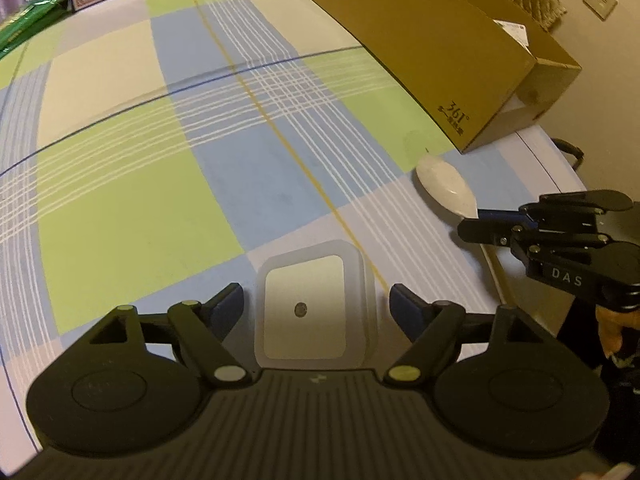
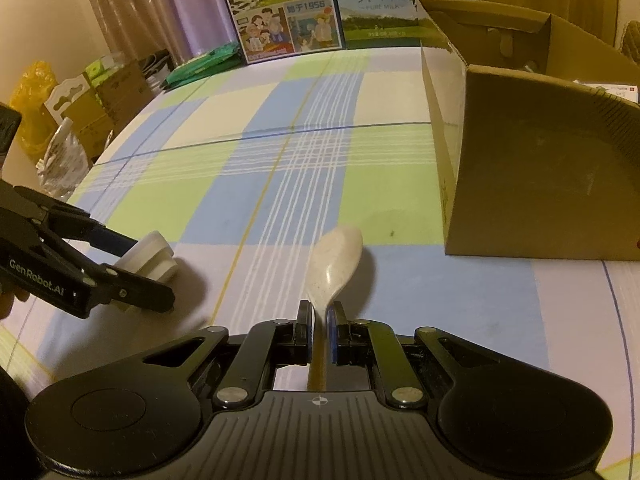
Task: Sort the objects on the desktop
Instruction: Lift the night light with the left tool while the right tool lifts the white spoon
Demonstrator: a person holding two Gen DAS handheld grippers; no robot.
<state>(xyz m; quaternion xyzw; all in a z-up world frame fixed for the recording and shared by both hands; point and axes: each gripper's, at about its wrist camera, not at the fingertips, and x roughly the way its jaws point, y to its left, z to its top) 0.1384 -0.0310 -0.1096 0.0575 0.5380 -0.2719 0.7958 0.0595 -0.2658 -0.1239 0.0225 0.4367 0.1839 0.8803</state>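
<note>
A white square plug-in device (image 1: 306,310) with a small round sensor lies on the checked tablecloth (image 1: 120,208). My left gripper (image 1: 318,304) stands open around it, with a gap on each side of the blue pads (image 1: 230,306). The right wrist view shows the same device (image 2: 150,258) between the left gripper's (image 2: 152,274) fingers. My right gripper (image 2: 320,314) is shut on the handle of a white speckled spoon (image 2: 336,264), whose bowl points forward low over the cloth. From the left wrist view, the spoon (image 1: 444,188) and right gripper (image 1: 474,222) are at the right.
An open cardboard box (image 2: 540,184) stands at the right, close beyond the spoon, also seen as the box (image 1: 420,40) at the upper right. Milk cartons (image 2: 280,8) line the far table edge. Bags and boxes (image 2: 80,100) sit off the table's left side.
</note>
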